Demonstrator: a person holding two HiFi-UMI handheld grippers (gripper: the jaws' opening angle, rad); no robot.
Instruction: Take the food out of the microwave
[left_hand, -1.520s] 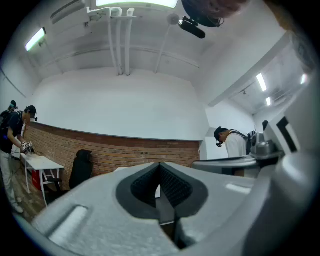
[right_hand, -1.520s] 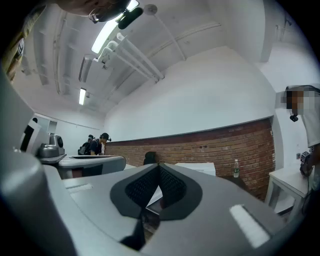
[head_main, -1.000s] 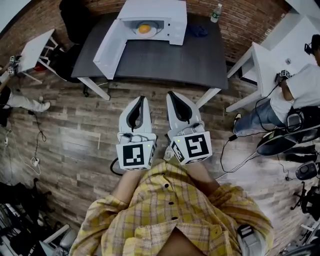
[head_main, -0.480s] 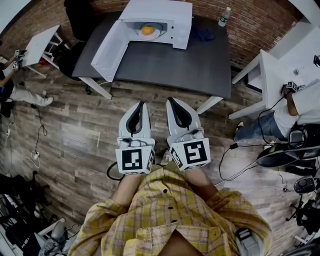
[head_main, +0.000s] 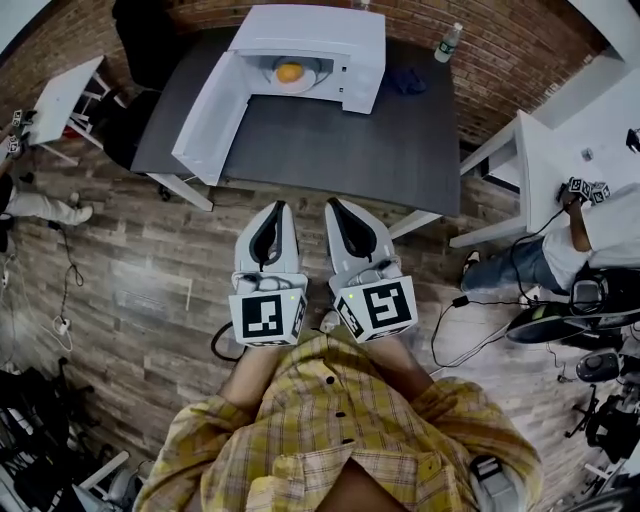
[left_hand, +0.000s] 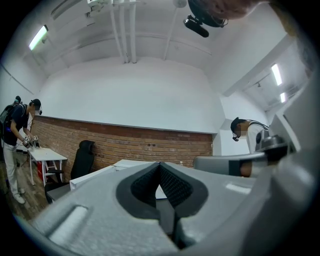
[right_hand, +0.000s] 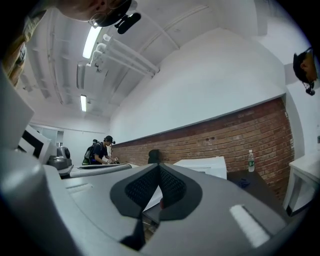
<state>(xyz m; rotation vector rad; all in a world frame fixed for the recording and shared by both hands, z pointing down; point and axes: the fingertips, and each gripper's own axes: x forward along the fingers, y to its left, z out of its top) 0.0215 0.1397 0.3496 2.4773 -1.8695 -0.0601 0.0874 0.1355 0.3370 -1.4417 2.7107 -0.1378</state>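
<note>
Two grippers are held side by side over the wooden floor (head_main: 130, 270), their tips near the front edge of the dark grey worktop (head_main: 330, 140) and well apart from the microwave (head_main: 335, 40). The left gripper (head_main: 277, 206) has its fingers (left_hand: 145, 186) closed together with nothing between them, and the right gripper (head_main: 335, 203) is likewise closed and empty, its dark ribbed pads meeting at the tip. The food (head_main: 289, 72) is a small round mound, orange-yellow and smooth-looking, and it sits on a white plate (head_main: 305, 80) inside the white microwave at the back of the worktop. The door (head_main: 210, 115) is swung wide open to the left, past the worktop's front left edge, so the cavity and the food show plainly from the head view. To the right of the microwave lie a blue cloth (head_main: 405, 80) and, near the brick wall, an upright bottle (head_main: 449, 42).
</note>
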